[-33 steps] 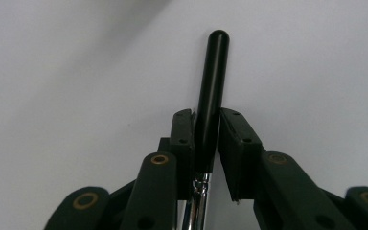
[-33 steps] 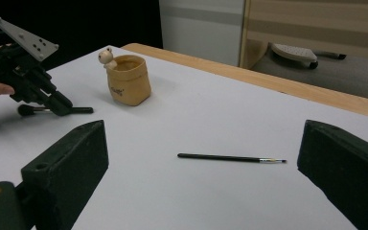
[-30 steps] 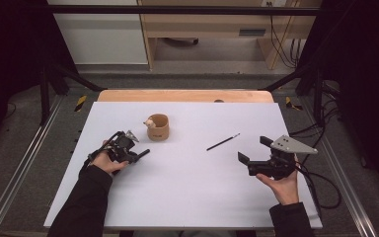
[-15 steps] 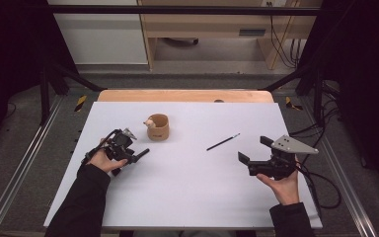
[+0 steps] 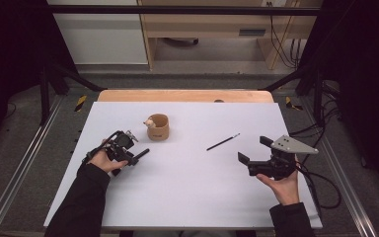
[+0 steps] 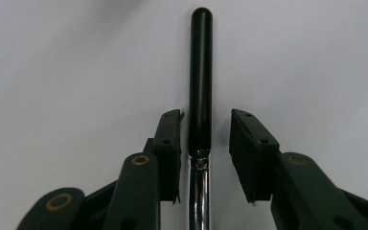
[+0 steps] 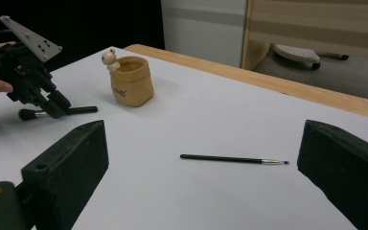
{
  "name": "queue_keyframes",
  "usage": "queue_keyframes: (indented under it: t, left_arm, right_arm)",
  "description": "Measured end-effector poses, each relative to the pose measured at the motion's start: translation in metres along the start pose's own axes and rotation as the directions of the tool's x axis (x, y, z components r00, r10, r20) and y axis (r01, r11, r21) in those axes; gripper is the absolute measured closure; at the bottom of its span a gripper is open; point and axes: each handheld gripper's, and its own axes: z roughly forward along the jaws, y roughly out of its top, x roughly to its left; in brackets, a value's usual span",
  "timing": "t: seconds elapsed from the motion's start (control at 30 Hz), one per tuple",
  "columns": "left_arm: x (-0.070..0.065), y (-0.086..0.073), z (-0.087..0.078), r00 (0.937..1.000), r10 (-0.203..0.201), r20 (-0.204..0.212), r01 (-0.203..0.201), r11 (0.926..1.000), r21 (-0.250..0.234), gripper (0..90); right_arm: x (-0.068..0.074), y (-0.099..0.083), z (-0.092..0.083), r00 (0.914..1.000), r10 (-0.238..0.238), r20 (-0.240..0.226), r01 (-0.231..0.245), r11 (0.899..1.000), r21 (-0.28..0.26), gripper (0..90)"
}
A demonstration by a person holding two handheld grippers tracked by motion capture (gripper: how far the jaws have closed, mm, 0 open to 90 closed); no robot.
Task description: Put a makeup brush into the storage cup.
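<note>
My left claw (image 6: 205, 139) hovers low over the white tabletop (image 5: 187, 197) with a makeup brush (image 6: 200, 81) lying between its jaws; the jaws have just been closing a little, yet a gap shows on both sides of the handle, so the pads are spread and pinch nothing. The brush lies on the tabletop near my left edge, just short of a small tan pouch-shaped holder (image 5: 159, 127) with a pale little figure on its rim. That holder stands just beyond my left claw (image 5: 137, 154), nothing between them. My right claw (image 5: 250, 149) is held over the tabletop's right side, jaws spread wide and empty. A thin black liner brush (image 7: 234, 159) lies ahead of it, well apart from the holder, with open tabletop around it.

The makeup brush's handle is glossy black plastic, round-ended, joined to a shiny chrome ferrule that runs out of the bottom of the left gripper view. From the right gripper view I make out its dark bristle head (image 7: 28, 114) behind my left claw (image 7: 52, 108), partly covered.
</note>
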Motion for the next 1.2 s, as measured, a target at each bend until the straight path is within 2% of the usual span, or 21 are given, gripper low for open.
queue_keyframes:
  t: [0.13,0.43,0.57,0.83,1.2]
  left_arm:
    - [-0.0001,-0.0006,0.0018,1.0,0.003,0.002,-0.003,0.9997,0.023,66.8]
    - [-0.0015,0.0004,0.0025,1.0,-0.008,-0.004,0.008,0.9994,0.033,70.3]
    - [-0.0035,0.0017,0.0024,0.9998,0.017,-0.011,-0.017,0.9989,0.043,73.0]
    - [-0.0053,0.0029,0.0026,0.9997,0.023,-0.011,-0.023,0.9984,0.052,77.6]
    - [-0.0076,0.0034,0.0026,0.9993,0.029,-0.022,-0.028,0.9983,0.052,78.6]
  right_arm:
    - [0.0001,0.0,0.0001,1.0,0.0,-0.002,0.0,1.0,0.001,4.0]
    - [0.0006,-0.0001,0.0009,1.0,0.001,-0.002,-0.001,1.0,0.005,4.0]
    - [0.0006,-0.0001,0.0007,1.0,0.001,-0.003,-0.001,1.0,0.004,4.0]
    - [0.0009,-0.0001,0.0012,1.0,0.001,-0.003,-0.001,1.0,0.006,4.0]
    - [0.0007,0.0,0.0008,1.0,0.001,-0.003,-0.001,1.0,0.005,4.0]
